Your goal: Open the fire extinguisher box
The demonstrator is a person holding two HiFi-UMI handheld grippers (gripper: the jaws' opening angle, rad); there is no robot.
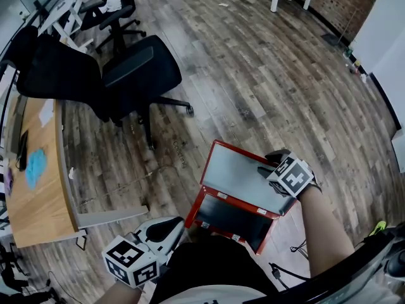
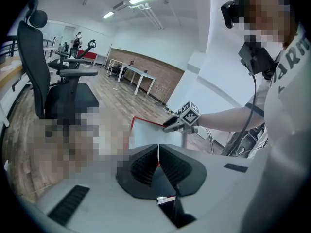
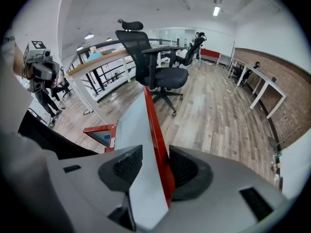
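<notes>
Right claw (image 3: 155, 155) astride flat red-rimmed lid (image 3: 136, 126)

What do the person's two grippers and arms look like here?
Both the left gripper and the right gripper have pale grey moulded bodies with black ribbed jaw pads. Each carries a white cube printed with black square markers. The forearms have no sleeves over them. The person wears a white shirt with dark lettering.

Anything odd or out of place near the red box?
Nothing spilled or damaged. The box has its door raised open, its edge between the fingers of the right gripper; the chair stands upright.
</notes>
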